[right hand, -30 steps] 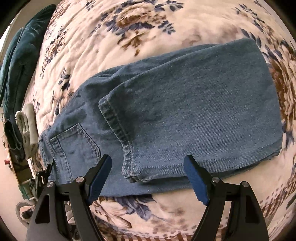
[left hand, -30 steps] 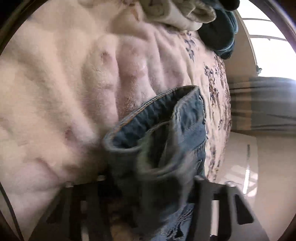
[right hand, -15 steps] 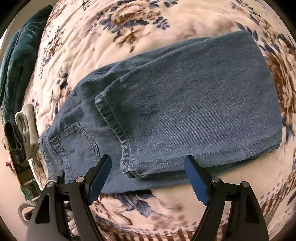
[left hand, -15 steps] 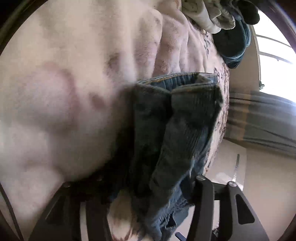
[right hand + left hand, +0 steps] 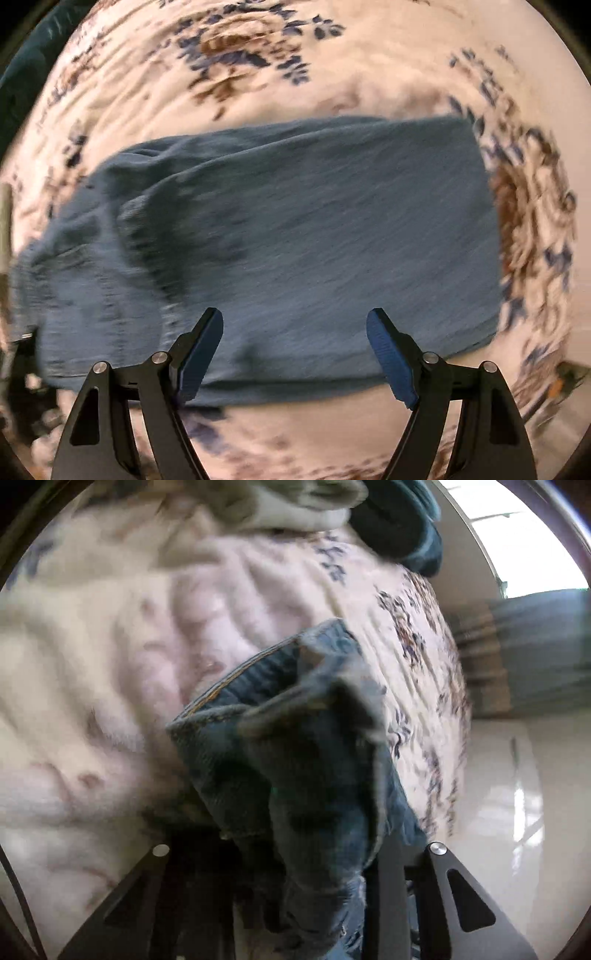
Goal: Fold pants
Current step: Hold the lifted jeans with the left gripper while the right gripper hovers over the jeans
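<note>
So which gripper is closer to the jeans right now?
Left. The left gripper is clamped on a bunch of the jeans; the right gripper hangs open above them, not touching.

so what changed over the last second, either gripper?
Left gripper stays shut on the bunched denim of the jeans and keeps swinging it: the bunch tipped upright half a second ago and now leans right again, blurred. Right gripper stays open and empty and has shifted over the folded jeans, so the hem has slid left in its view. Jeans still lie folded on the floral quilt.
</note>
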The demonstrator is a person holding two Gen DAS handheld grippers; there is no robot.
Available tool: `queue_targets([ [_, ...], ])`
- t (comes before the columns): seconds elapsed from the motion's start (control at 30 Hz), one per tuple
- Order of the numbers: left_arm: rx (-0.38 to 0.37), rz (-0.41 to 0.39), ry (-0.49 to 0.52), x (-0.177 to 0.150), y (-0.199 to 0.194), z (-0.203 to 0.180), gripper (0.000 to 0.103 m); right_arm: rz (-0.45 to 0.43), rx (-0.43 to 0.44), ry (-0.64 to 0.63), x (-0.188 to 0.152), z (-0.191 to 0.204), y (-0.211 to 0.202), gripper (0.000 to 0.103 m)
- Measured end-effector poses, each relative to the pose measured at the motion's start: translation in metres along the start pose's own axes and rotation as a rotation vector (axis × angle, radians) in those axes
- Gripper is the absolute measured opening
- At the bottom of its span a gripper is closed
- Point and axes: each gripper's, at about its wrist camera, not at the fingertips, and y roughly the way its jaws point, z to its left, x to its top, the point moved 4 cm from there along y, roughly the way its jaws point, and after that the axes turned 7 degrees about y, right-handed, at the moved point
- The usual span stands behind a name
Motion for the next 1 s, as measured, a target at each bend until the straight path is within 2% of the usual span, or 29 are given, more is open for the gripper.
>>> queue_targets([
  [0.1,0.048,-0.023,0.073,0.001,-0.005,-0.022,0.024,-0.017,-0.027,-0.030,0.005,-0.003,0.003,0.083],
  [0.2,0.088,-0.054,0.124,-0.002,-0.010,-0.038,0.023,-0.017,-0.013,-0.056,0.007,-0.007,0.007,0.083],
  [0.4,0.122,-0.107,0.130,-0.020,-0.025,-0.056,0.022,0.012,0.057,-0.069,0.009,-0.023,0.009,0.083],
  [0.5,0.213,-0.104,0.162,-0.025,-0.015,-0.067,0.023,0.029,0.065,-0.090,0.010,-0.041,0.011,0.083],
  [0.6,0.346,-0.109,0.269,-0.033,0.006,-0.075,0.024,0.044,0.072,-0.098,0.013,-0.058,0.008,0.083],
  [0.7,0.424,-0.099,0.304,-0.034,0.025,-0.072,0.024,0.053,0.057,-0.107,0.019,-0.076,0.003,0.083],
  [0.93,0.401,-0.132,0.209,-0.032,0.015,-0.058,0.025,0.031,0.011,-0.171,0.037,-0.090,-0.014,0.083],
  [1.0,0.420,-0.144,0.207,-0.036,0.010,-0.054,0.032,0.047,0.003,-0.180,0.036,-0.084,-0.014,0.083],
])
